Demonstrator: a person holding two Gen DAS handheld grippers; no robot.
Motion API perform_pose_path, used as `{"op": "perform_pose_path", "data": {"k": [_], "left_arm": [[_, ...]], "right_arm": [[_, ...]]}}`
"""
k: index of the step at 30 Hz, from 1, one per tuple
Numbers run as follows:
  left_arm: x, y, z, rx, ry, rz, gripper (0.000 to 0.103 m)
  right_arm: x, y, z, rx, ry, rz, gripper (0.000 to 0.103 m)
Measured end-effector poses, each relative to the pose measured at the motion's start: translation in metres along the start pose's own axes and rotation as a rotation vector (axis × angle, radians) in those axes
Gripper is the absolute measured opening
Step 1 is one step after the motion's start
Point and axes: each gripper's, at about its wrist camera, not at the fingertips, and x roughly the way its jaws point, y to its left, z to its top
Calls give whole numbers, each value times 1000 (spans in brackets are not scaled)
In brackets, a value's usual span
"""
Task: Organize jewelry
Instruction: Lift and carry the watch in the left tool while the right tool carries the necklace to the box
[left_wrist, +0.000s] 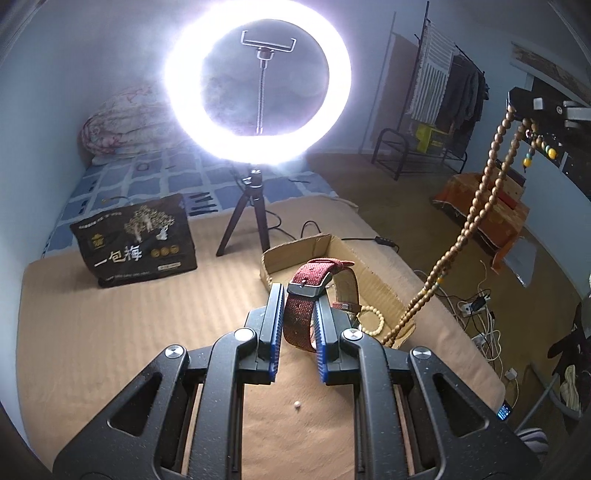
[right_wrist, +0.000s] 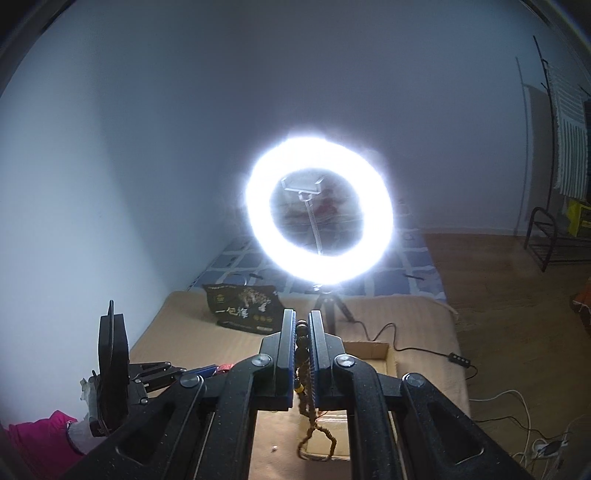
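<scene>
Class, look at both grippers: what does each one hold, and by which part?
The left gripper pinches a red watch strap just below its buckle. The right gripper clamps a long wooden bead necklace near its top; the rest hangs free.

watch strap (left_wrist: 301, 317): red woven cloth, coarse weave, matt
strap buckle (left_wrist: 306, 288): brushed metal, dull sheen
bead string (left_wrist: 476, 206): brown, wood-like beads, smooth, slight gloss; a few yellow and green glossy beads near its top
bracelet in box (left_wrist: 371, 319): pale round beads, smooth
box (left_wrist: 373, 266): plain corrugated cardboard, matt, rough cut edges
left gripper (left_wrist: 298, 325): black speckled matt plastic, shiny metal screw heads; pads (left_wrist: 277, 325) blue, ribbed
right gripper (right_wrist: 302, 354): same black matt plastic, blue ribbed pads
table cover (left_wrist: 122, 325): tan, ribbed, matt
bag, far left (left_wrist: 135, 243): black glossy printed film
tripod (left_wrist: 245, 218): black, matt
</scene>
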Motion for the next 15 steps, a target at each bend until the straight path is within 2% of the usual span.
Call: {"op": "perform_pose_path", "data": {"k": [6,15], "left_arm": [[17,-8,12,9,8,-12,14],[61,-12,16,-2,43,-26,14]], "right_arm": [[1,-12,11,1,-12,-21,4],[19,-25,6,1,10,-26,4]]}}
